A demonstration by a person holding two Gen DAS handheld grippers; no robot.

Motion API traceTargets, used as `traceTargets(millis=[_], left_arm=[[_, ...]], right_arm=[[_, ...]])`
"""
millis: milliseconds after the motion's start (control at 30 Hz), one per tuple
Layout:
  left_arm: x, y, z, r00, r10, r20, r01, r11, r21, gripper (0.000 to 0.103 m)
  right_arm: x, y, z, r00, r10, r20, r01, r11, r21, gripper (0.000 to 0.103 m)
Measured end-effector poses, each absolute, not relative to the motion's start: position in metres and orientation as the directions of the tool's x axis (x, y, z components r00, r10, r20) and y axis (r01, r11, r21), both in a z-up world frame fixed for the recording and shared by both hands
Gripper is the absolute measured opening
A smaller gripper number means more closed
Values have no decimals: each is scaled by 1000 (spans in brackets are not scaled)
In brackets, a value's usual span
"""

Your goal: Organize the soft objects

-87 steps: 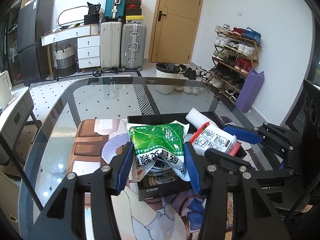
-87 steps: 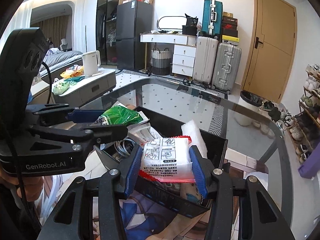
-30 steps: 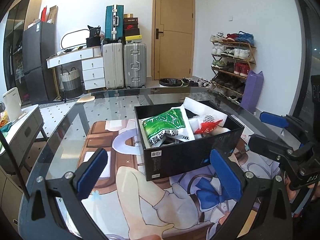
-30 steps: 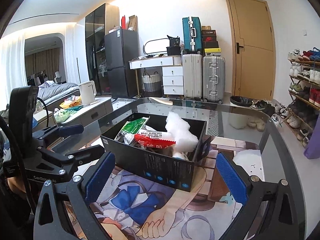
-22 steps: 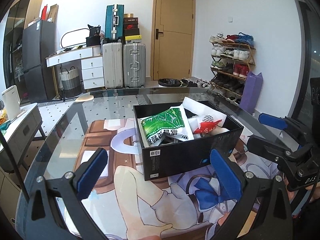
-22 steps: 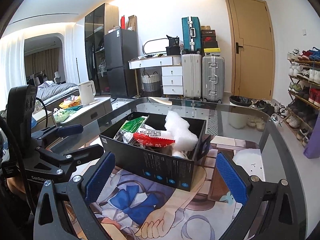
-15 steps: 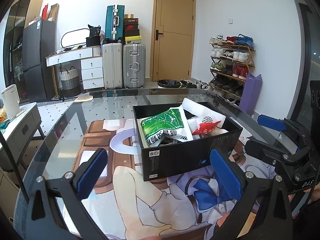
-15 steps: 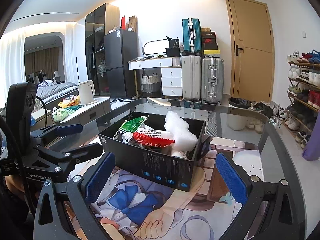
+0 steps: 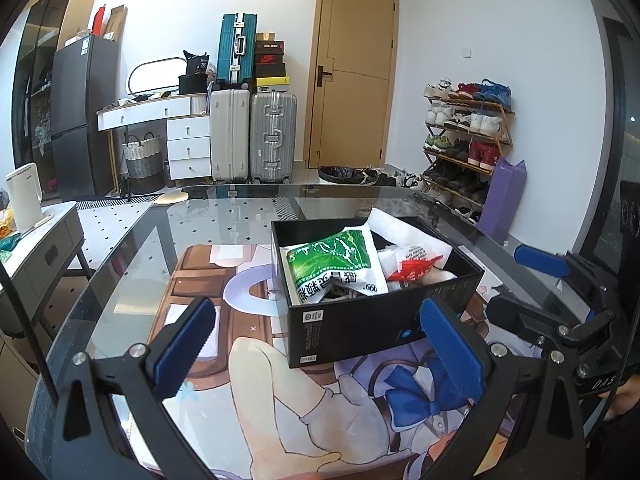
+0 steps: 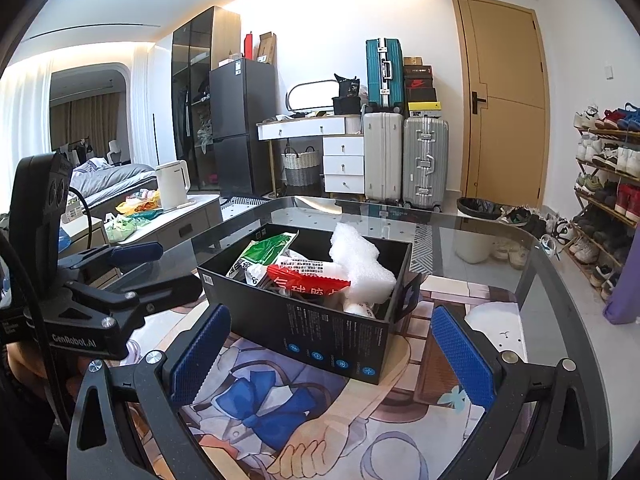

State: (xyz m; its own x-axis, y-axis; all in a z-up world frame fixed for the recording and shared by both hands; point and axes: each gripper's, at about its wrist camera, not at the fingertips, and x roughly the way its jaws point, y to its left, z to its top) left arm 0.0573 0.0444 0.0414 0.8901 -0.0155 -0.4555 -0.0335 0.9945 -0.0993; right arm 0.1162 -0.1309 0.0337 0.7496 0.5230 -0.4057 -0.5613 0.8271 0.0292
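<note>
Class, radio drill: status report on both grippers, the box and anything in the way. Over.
Left gripper open, empty. Right gripper open, empty. Green pack, red pack and foam in the box. Nothing in the way.

black box (image 10: pixel 320 328) of packets, right gripper (image 10: pixel 332 356) spread

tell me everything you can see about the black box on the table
The black box is an open-topped rectangular carton, cardboard by the look, with white labels and blue round icons printed on its sides. It sits flat on an illustrated mat on the glass table, set at an angle to both cameras. Inside lie a green packet, a red-and-white packet and white foam wrap, which pokes above the rim. Neither claw touches it.
</note>
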Motion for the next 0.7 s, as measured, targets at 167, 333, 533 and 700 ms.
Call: traceTargets(millis=[167, 333, 533, 700], left_arm=[[58, 48, 42, 894, -12, -447, -45, 992, -116, 103], [59, 50, 42, 897, -12, -442, -50, 990, -128, 103], [57, 48, 42, 905, -9, -426, -49, 991, -125, 103], [55, 46, 45, 912, -12, -410, -43, 991, -125, 103]], right_arm=[[116, -131, 34, 750, 522, -406, -559, 828, 32, 102], [117, -131, 34, 753, 519, -405, -557, 830, 29, 102], [117, -131, 33, 755, 518, -402, -555, 831, 28, 102], [116, -131, 33, 754, 518, -404, -556, 831, 28, 102]])
